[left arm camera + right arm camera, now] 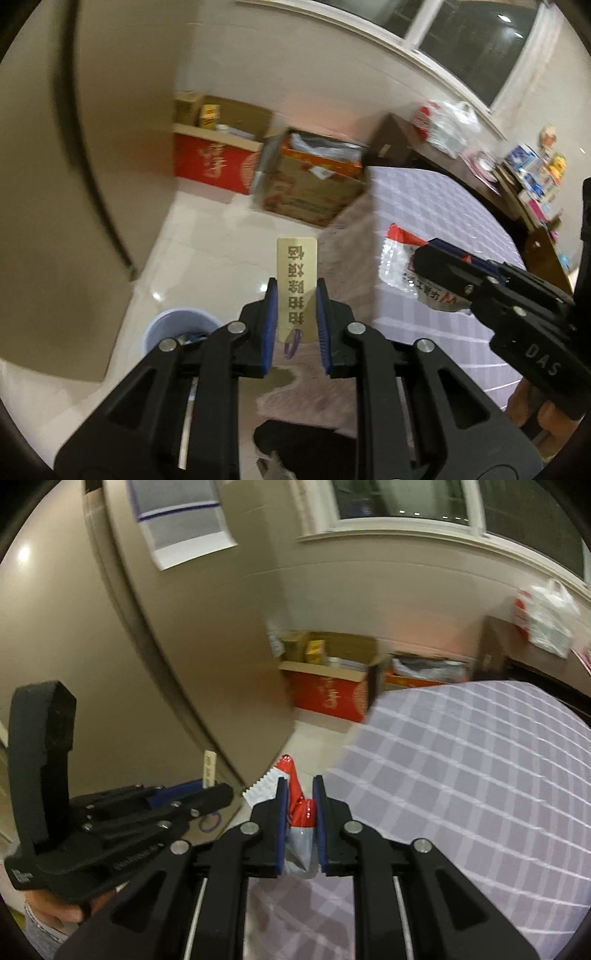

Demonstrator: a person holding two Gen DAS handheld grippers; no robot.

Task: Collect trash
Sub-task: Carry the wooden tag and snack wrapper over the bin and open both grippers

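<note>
Gold tag (pixel 296 280), pinched in left hand-held gripper (pixel 295 325), points forward lengthwise; right one grips wrapper (pixel 299 805).

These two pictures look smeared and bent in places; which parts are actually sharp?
Left wrist view: the left gripper and its gold tag are crisp; the cardboard boxes smear; floor glare. Right wrist view: the right gripper and red wrapper are sharp; the checked cloth bulges.
</note>
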